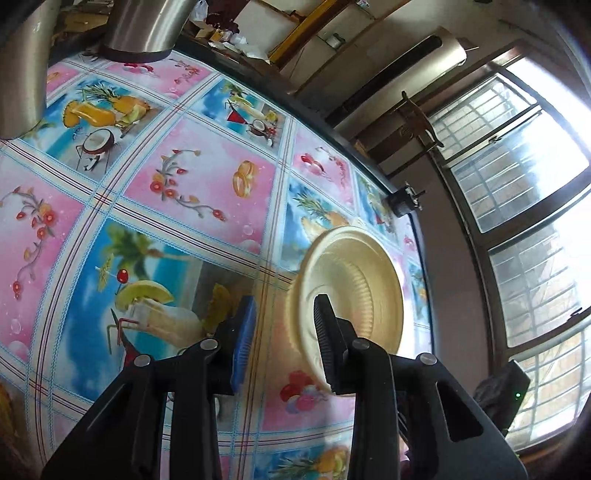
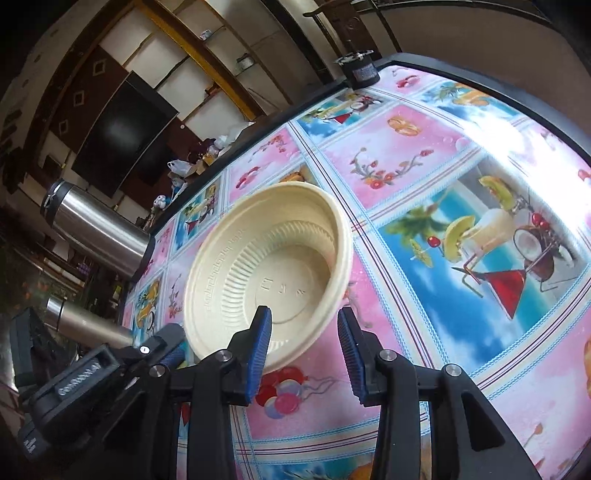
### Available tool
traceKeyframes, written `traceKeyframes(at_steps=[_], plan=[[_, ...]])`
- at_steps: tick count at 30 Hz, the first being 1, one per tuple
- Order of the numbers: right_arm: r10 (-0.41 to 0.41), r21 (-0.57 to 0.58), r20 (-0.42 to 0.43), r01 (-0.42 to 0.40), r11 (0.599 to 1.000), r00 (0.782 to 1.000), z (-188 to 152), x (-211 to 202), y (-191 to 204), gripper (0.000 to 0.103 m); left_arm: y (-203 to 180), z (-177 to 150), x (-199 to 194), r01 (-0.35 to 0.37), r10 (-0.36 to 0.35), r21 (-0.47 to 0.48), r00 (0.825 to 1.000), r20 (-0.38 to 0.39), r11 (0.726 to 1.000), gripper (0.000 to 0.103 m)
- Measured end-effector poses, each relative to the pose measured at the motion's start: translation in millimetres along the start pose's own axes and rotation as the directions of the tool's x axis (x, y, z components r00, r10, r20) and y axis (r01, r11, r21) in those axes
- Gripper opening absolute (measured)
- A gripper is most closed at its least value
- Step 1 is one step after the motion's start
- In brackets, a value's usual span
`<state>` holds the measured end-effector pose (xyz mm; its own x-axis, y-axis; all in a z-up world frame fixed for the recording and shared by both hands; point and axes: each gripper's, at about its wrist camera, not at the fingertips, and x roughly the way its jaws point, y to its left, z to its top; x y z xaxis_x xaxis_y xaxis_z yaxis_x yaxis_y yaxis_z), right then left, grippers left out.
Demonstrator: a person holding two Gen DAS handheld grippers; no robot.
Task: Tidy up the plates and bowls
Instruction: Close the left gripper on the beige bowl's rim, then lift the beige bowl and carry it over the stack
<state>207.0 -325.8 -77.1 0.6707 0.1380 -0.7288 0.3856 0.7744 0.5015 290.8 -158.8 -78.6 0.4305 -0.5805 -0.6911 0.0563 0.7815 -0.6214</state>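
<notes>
Left wrist view: bench (image 1: 207, 177) under a glossy fruit-and-cocktail print tablecloth fills most of the frame, its far edge cut off by fisheye curve. Two steel tumblers (image 1: 144, 29) at top left, tops cropped out. Cream ribbed disposable bowl (image 1: 354, 291) sits on the bench right of centre, its near rim hidden behind the right finger. Left gripper (image 1: 284, 347) fingers apart; the bowl's rim lies beside the right finger, contact hard to make out, nothing clamped.

Right wrist view: same bench (image 2: 424, 155), with window glare washing out the print at upper right. Bowl (image 2: 269, 273) tilted toward camera, embossed rim lettering unreadable. Right gripper (image 2: 304, 354) fingers apart, straddling the bowl's near rim, left finger (image 2: 258, 350) inside the bowl, no squeeze visible. Left gripper (image 2: 162, 350) partly visible at lower left, touching the bowl's edge.
</notes>
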Motion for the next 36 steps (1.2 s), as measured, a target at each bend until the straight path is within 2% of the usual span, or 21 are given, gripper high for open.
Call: traceKeyframes(at_steps=[1,2,5,10,15,17,21,24,27,30,36], plan=[[0.000,0.003,0.001,0.000,1.000,1.000,-0.5,0.0,-0.5,0.025,0.0,-0.1,1.7,0.009,-0.009,-0.002,1.000,-0.014,1.000,0.029],[-0.005,0.002,0.000,0.005,1.000,1.000,-0.5,-0.3,-0.2,0.021,-0.2,-0.7,3.7,0.012,-0.012,-0.002,1.000,-0.024,1.000,0.029],[0.030,0.013,-0.033,-0.030,0.999,0.999,0.0,-3.0,-0.7,0.015,-3.0,-3.3,6.3,-0.010,0.010,0.015,1.000,-0.027,1.000,0.030],[0.049,0.009,-0.106,-0.048,0.999,0.993,2.0,-14.7,-0.3,0.015,-7.3,-5.8,6.7,-0.084,0.086,0.060,0.996,-0.035,0.995,0.030],[0.044,-0.010,-0.148,-0.046,0.999,0.988,1.9,-20.1,2.8,0.015,-0.6,-12.4,23.1,-0.188,0.199,0.095,0.973,-0.118,0.978,0.030],[0.035,-0.006,-0.166,-0.037,0.999,0.986,1.0,-17.4,0.8,0.015,6.6,-12.8,26.5,-0.203,0.213,0.078,0.966,-0.145,0.976,0.030],[0.026,0.002,-0.200,-0.026,1.000,0.980,-1.1,-9.9,-4.8,0.015,7.9,-14.5,25.8,-0.206,0.219,0.097,0.964,-0.151,0.974,0.029],[0.033,0.007,-0.212,-0.033,0.999,0.977,-2.2,-6.9,-5.9,0.015,5.8,-17.8,27.8,-0.205,0.221,0.116,0.963,-0.153,0.972,0.019],[0.050,0.007,-0.233,-0.049,0.999,0.971,-2.6,-5.8,-5.0,0.019,1.5,-20.8,25.2,-0.202,0.220,0.127,0.964,-0.148,0.971,0.008],[0.054,-0.008,-0.254,-0.058,0.998,0.966,-1.9,-6.7,-3.5,0.020,2.3,-25.1,19.9,-0.195,0.213,0.127,0.965,-0.154,0.973,0.007],[0.057,-0.033,-0.236,-0.067,0.997,0.970,2.1,-16.3,0.1,0.034,18.9,-45.6,0.2,-0.177,0.194,0.105,0.963,-0.185,0.979,0.007]])
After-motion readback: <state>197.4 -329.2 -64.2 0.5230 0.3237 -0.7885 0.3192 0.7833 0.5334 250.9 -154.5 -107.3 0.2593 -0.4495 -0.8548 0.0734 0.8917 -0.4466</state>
